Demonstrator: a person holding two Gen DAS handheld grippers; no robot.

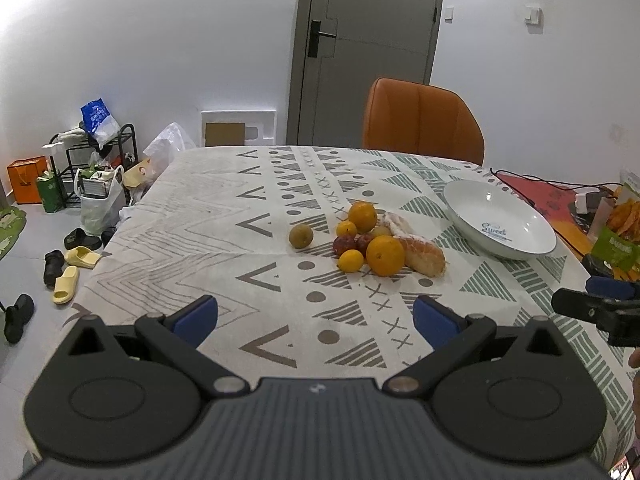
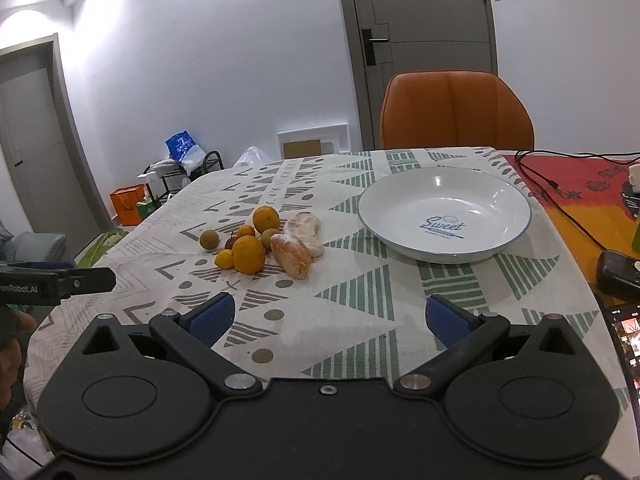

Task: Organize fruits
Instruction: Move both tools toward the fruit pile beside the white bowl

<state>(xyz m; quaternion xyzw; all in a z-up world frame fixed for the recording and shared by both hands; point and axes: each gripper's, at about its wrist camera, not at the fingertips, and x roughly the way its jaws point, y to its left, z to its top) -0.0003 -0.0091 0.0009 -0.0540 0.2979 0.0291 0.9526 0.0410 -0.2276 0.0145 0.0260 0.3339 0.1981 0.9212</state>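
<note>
A heap of fruit lies mid-table: a large orange [image 1: 385, 255] [image 2: 249, 254], a second orange [image 1: 362, 217] [image 2: 266, 219], small yellow citrus [image 1: 351, 260] [image 2: 224, 259], dark red fruits [image 1: 345, 245], a brown round fruit [image 1: 301, 236] [image 2: 209, 239] and two wrapped bread rolls [image 1: 425, 256] [image 2: 291, 255]. A white bowl [image 1: 516, 216] [image 2: 496, 196] printed "Sweet" stands empty to the right. My left gripper [image 1: 315, 315] hovers open near the front edge, short of the heap. My right gripper [image 2: 328, 314] is open too, nothing between its blue pads [image 2: 210, 322].
An orange chair [image 1: 422, 120] [image 2: 456, 110] stands behind the patterned tablecloth [image 1: 224, 216] [image 2: 360, 280]. At the right are a black cable [image 2: 560, 196], a snack packet [image 1: 618, 236] and a phone [image 2: 628, 344]. Slippers and bags lie on the floor at left [image 1: 76, 264].
</note>
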